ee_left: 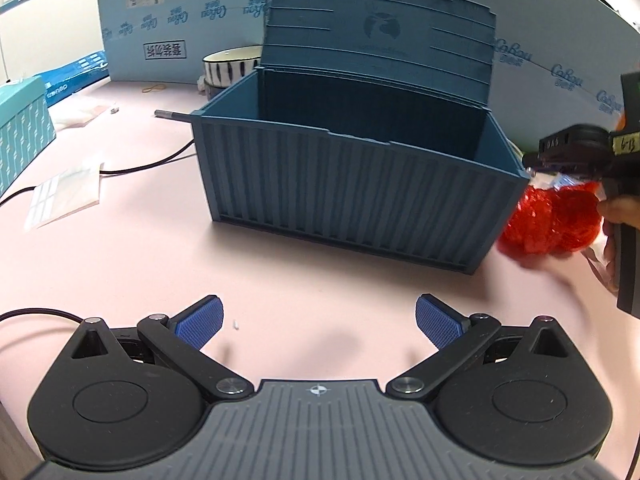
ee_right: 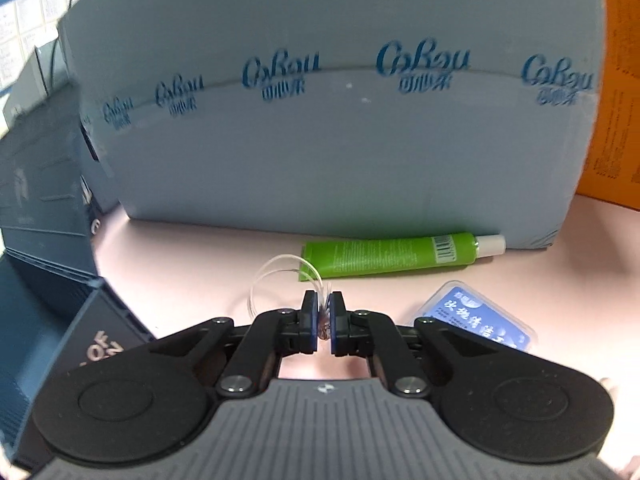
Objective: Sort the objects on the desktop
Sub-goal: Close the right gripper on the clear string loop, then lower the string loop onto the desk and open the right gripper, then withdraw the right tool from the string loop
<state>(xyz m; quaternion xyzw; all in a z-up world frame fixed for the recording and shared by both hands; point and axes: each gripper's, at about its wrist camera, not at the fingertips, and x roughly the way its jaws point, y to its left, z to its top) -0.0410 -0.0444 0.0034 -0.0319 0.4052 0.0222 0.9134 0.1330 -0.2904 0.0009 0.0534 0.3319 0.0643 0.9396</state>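
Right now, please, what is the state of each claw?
Left claw: open, holding nothing.
Right claw: closed on the clear top of a bag with red contents.

We see both views evenly and softly lit, with faint shadows under the left gripper (ee_left: 319,322) on the pink table (ee_left: 160,264). Fisheye bending curves the blue board (ee_right: 320,152) and darkens the frame corners. At the right edge of the left view the red bag (ee_left: 552,220) smears with motion blur. The right view looks slightly soft, its printed lettering fuzzy.
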